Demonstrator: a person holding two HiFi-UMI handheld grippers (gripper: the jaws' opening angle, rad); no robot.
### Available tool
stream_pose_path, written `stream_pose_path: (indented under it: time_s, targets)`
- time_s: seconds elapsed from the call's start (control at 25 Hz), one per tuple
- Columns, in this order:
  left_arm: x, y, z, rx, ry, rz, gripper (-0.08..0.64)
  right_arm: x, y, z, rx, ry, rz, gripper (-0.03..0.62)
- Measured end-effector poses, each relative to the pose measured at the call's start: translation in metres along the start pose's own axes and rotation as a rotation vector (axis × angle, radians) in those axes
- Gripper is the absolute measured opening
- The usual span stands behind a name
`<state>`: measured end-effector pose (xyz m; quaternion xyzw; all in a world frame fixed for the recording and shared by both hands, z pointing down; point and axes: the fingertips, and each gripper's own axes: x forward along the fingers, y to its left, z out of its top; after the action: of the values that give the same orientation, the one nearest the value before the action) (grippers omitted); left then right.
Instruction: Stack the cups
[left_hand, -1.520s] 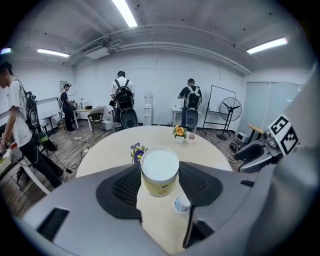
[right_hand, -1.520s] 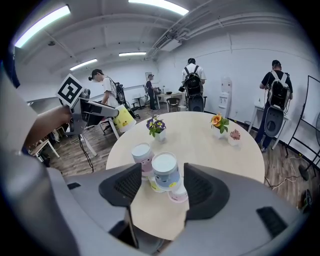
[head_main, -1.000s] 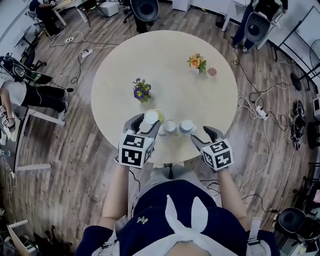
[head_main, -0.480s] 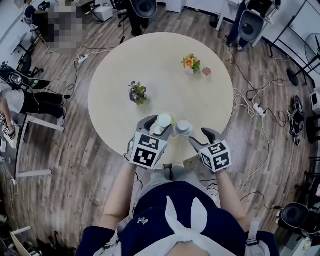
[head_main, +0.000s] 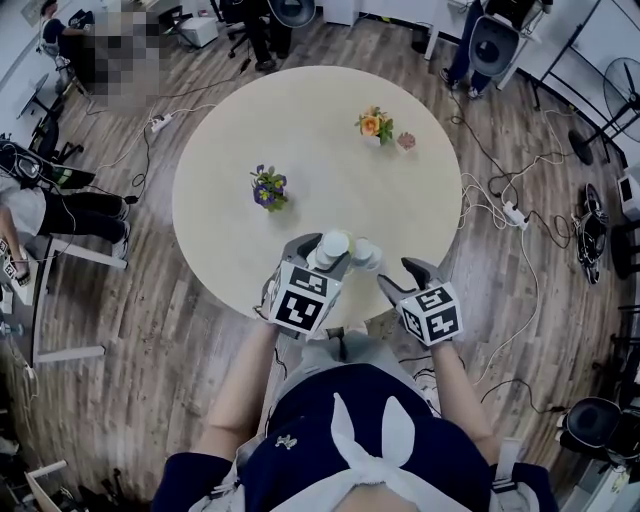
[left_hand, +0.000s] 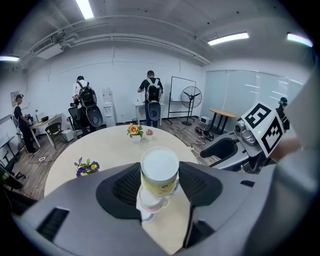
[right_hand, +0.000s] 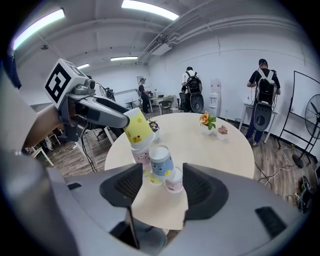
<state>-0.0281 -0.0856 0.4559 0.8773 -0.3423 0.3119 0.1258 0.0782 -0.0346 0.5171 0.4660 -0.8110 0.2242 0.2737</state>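
Observation:
My left gripper (head_main: 325, 250) is shut on an upside-down yellow cup (left_hand: 160, 172), held tilted just above a pink cup (right_hand: 141, 156) that stands upside down on the round table (head_main: 320, 130). Right of the pink one, a blue cup (right_hand: 161, 161) sits on top of two more cups (right_hand: 174, 181). This group lies near the table's front edge. My right gripper (head_main: 400, 275) is open just short of the blue cup. Its jaws have just been closing a little, and its pads touch nothing.
A pot of purple flowers (head_main: 268, 188) stands mid-table on the left. An orange flower pot (head_main: 372, 124) and a small pink one (head_main: 405, 141) stand at the far right. People, chairs and cables ring the table on the wooden floor.
My left gripper has carried the yellow cup to the right, from beside the cups to over the pink one. The right gripper has stayed in place.

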Motion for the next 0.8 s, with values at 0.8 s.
stream_pose_path:
  time_s: [0.8]
  targets:
    - [0.022, -0.012, -0.003, 0.059, 0.040, -0.027, 0.247, -0.011, -0.001, -0.006, 0.027, -0.012, -0.022, 0.250]
